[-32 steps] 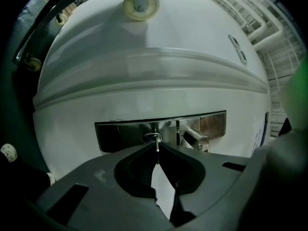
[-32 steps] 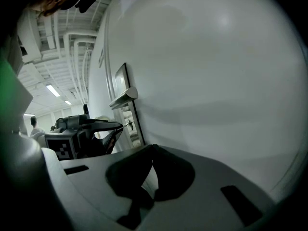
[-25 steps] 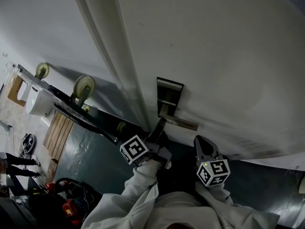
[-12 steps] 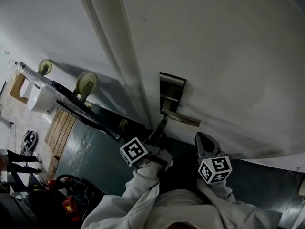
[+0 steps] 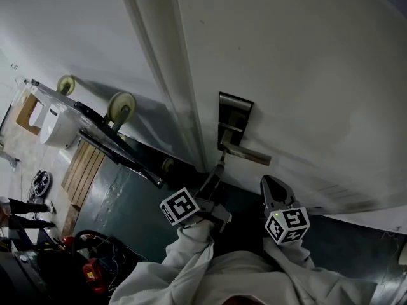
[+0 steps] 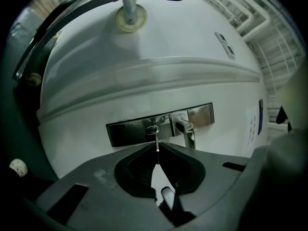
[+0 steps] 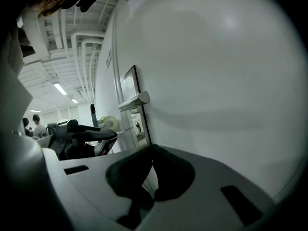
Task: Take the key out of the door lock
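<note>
A steel lock plate (image 5: 234,121) with a lever handle (image 5: 247,154) sits on the white door (image 5: 299,75). In the left gripper view a thin metal key (image 6: 157,142) reaches from the keyhole (image 6: 152,129) back to my left gripper (image 6: 158,152), which is shut on the key's near end. Most of the blade shows; I cannot tell whether its tip is still inside the keyhole. My left gripper (image 5: 218,170) hangs just below the plate. My right gripper (image 5: 272,190) is shut and empty, to the right under the handle and close to the door. The key (image 7: 124,129) also shows there, by the lever handle (image 7: 133,100).
A wheeled cart (image 5: 108,138) with pale casters (image 5: 121,107) stands left of the door frame (image 5: 165,75). A wooden pallet (image 5: 79,170) and red tools (image 5: 92,275) lie on the dark floor. People (image 7: 32,124) stand far off down the room.
My left gripper has drawn back a little from the lock plate, and more of the key blade now shows between them. The right gripper has hardly moved.
</note>
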{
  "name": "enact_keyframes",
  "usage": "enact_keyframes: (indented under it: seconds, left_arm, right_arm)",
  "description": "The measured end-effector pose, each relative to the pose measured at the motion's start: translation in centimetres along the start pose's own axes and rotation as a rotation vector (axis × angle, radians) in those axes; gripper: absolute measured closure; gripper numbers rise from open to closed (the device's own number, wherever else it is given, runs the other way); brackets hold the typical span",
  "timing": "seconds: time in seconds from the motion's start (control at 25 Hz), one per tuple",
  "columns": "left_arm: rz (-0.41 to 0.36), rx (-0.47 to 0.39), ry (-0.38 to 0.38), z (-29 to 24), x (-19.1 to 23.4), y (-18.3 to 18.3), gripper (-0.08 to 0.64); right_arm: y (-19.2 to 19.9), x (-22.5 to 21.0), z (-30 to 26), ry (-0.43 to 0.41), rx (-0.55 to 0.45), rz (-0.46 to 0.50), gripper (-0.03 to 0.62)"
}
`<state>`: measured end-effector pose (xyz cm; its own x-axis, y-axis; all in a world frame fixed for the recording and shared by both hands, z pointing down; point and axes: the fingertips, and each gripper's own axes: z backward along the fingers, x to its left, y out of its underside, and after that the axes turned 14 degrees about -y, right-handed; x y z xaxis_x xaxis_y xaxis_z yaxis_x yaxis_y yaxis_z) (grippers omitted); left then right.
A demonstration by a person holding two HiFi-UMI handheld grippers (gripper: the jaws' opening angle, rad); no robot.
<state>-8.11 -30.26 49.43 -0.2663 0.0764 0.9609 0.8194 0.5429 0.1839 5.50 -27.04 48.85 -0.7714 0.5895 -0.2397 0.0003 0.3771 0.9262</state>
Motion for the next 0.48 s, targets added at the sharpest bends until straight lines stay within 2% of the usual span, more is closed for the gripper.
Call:
enact_keyframes:
  seconds: [0.32,0.48]
  left_arm:
    - [-0.222,-0.024,-0.012,1.4,0.0,-0.9,0.534]
    - [-0.380,-0.052,-0.043,1.9,0.1,-1.6,0.534]
  right_arm:
    - [-0.2,0.5,-0.5,-0.011,-0.007,0.006,0.540]
    - [-0.3,0.6,-0.9,-0.016,-0.006,0.010,0.540]
